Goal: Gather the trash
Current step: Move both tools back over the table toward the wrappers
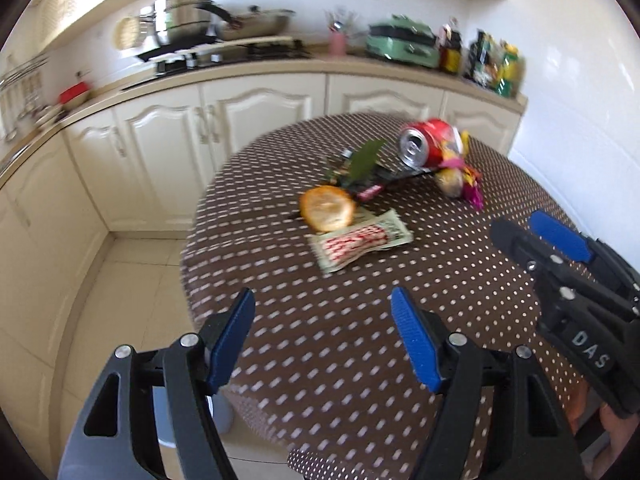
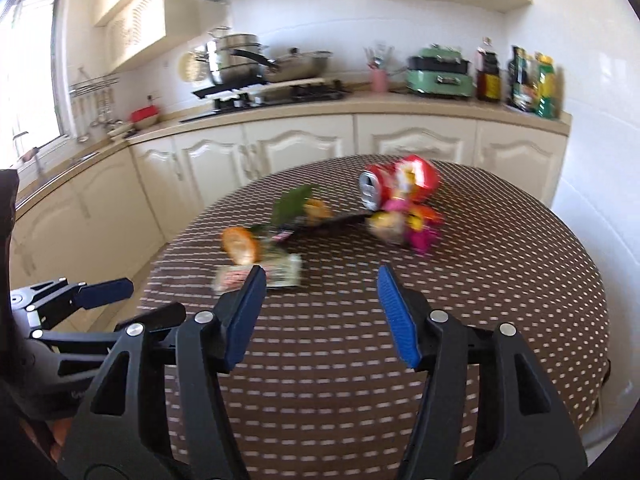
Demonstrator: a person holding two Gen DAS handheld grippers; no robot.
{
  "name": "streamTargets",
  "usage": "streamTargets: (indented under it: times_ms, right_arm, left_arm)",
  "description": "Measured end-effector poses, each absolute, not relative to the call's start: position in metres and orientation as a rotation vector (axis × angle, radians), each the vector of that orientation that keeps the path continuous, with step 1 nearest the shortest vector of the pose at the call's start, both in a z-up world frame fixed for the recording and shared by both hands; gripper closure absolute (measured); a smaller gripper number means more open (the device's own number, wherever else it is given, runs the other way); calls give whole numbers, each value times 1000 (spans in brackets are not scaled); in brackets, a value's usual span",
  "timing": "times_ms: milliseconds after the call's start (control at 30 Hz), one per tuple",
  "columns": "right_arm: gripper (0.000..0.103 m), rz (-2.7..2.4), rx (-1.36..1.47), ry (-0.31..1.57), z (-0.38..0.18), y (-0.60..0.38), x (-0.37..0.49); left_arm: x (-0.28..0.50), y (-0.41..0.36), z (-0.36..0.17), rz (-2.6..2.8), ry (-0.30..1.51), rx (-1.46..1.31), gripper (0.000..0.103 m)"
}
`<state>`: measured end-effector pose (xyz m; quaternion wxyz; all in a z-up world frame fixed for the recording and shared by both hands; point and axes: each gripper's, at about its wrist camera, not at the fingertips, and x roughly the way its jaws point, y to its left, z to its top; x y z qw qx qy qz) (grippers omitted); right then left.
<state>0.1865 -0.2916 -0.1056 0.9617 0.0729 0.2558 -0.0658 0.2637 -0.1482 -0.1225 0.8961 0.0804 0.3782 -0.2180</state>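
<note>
Trash lies on a round table with a brown dotted cloth [image 1: 340, 340]: a crushed red can [image 1: 428, 144] on its side, an orange peel [image 1: 327, 208], a flat green and red wrapper [image 1: 360, 242], a green leaf [image 1: 364, 158] and colourful candy wrappers [image 1: 460, 178]. My left gripper [image 1: 322, 332] is open and empty over the near table edge. My right gripper [image 2: 322, 312] is open and empty, short of the wrapper [image 2: 260, 274]. The can [image 2: 400, 184], peel [image 2: 240, 244] and candy wrappers [image 2: 404, 224] lie beyond it. The right gripper also shows in the left wrist view [image 1: 560, 248].
A cream kitchen counter [image 2: 360, 104] with cabinets curves behind the table, with pots [image 2: 240, 58] on a hob, a green appliance [image 2: 438, 74] and bottles [image 2: 532, 84]. Tiled floor [image 1: 132, 280] lies left of the table. A white wall stands at the right.
</note>
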Motion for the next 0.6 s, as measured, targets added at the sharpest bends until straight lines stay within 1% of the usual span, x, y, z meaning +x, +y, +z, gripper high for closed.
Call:
streamTargets:
  times_ms: [233, 500, 567, 600]
  right_arm:
    - [41, -156, 191, 560, -117, -326, 200]
    - [38, -128, 205, 599, -119, -340, 218]
    - [38, -127, 203, 604, -119, -341, 221]
    - [38, -127, 203, 606, -119, -341, 222]
  left_arm:
    - [288, -190, -142, -465, 824, 311, 34]
    - [313, -210, -156, -446, 845, 387, 34]
    - [316, -212, -155, -454, 847, 395, 39]
    - [317, -213, -154, -465, 851, 393, 49]
